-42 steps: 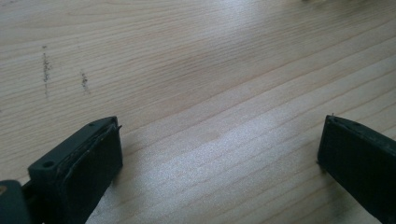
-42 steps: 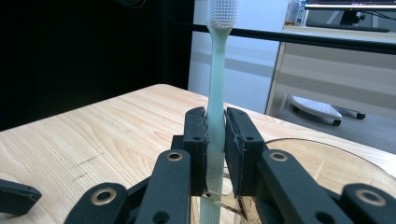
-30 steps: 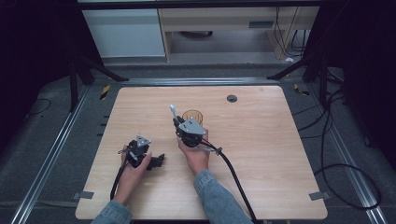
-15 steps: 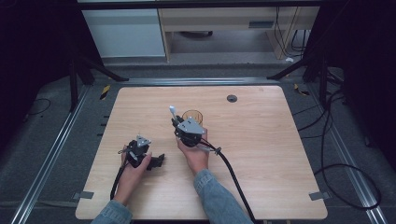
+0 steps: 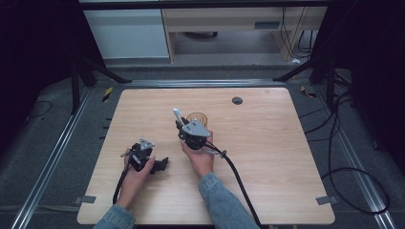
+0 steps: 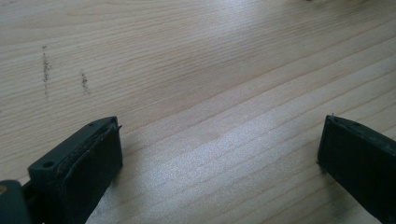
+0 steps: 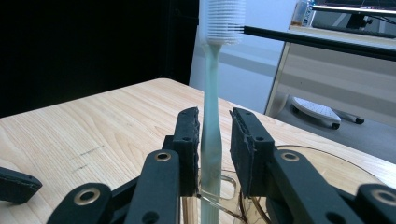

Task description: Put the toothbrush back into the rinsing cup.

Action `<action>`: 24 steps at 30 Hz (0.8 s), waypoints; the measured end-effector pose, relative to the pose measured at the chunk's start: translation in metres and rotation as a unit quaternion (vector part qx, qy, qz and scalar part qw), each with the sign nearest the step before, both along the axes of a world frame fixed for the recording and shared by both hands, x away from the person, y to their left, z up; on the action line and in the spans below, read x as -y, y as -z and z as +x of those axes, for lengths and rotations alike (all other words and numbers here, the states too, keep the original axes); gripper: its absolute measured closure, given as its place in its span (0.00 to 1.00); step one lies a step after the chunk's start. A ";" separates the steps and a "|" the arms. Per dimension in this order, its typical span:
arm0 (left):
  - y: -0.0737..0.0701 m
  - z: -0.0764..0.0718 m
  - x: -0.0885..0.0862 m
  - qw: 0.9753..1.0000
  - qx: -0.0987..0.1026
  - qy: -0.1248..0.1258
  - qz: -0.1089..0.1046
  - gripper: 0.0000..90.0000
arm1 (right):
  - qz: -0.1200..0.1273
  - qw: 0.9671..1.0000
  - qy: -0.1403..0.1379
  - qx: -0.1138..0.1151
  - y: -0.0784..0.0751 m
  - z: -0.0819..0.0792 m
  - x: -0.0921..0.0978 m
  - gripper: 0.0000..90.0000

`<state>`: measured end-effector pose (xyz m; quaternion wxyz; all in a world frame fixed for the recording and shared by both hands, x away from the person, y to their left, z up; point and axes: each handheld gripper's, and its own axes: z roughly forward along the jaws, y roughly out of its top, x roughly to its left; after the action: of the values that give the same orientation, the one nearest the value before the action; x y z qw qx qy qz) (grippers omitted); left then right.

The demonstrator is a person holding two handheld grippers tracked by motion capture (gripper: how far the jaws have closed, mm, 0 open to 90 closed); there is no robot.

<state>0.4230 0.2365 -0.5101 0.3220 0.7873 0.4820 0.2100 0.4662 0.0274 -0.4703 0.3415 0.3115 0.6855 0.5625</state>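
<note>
The right tool [image 7: 214, 154] hides the toothbrush [image 7: 211, 126] handle's base inside the cup [image 7: 322, 163].

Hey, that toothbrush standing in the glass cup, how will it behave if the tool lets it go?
The toothbrush has a long thin handle, so it probably flexes slightly and weighs little. Upright in the cup, it would likely lean against the rim. Its smooth plastic may slip between the right tool's pads.

A light wooden table [image 5: 267, 157] with rounded corners stands over dark flooring. A small dark round fitting [image 5: 237, 100] sits in the top near its far edge. An amber glass cup [image 5: 196, 118] stands near the middle. Two faint dark scuff marks [image 6: 45, 70] cross the grain — seen in the left gripper view — and grey tape tabs [image 5: 324, 200] mark the near corners.
</note>
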 end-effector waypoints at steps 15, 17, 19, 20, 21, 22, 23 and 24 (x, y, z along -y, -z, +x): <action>0.000 0.000 0.000 1.000 0.000 0.000 0.000 0.00 | -0.007 1.000 -0.003 0.004 -0.004 -0.003 0.000 0.73; 0.000 0.000 0.000 1.000 0.000 0.000 0.000 0.00 | -0.011 1.000 -0.003 0.006 -0.006 -0.004 0.001 0.72; 0.000 0.000 0.000 1.000 0.000 0.000 0.000 0.00 | -0.012 1.000 -0.002 0.006 -0.008 -0.004 0.002 0.70; 0.000 0.000 0.000 1.000 0.000 0.000 0.000 0.00 | -0.013 1.000 -0.002 0.005 -0.009 -0.004 0.003 0.70; 0.000 0.000 0.000 1.000 0.000 0.000 0.000 0.00 | -0.012 1.000 -0.002 0.005 -0.010 -0.005 0.003 0.69; 0.000 0.000 0.000 1.000 0.000 0.000 0.000 0.00 | -0.013 1.000 -0.003 0.006 -0.011 -0.005 0.004 0.68; 0.000 0.000 0.000 1.000 0.000 0.000 0.000 0.00 | -0.015 1.000 -0.003 0.005 -0.012 -0.005 0.004 0.67; 0.000 0.000 0.000 1.000 0.000 0.000 0.000 0.00 | -0.017 1.000 -0.004 0.004 -0.013 -0.006 0.005 0.65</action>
<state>0.4230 0.2365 -0.5101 0.3220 0.7873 0.4820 0.2101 0.4605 0.0226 -0.4570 0.3473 0.3010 0.6950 0.5529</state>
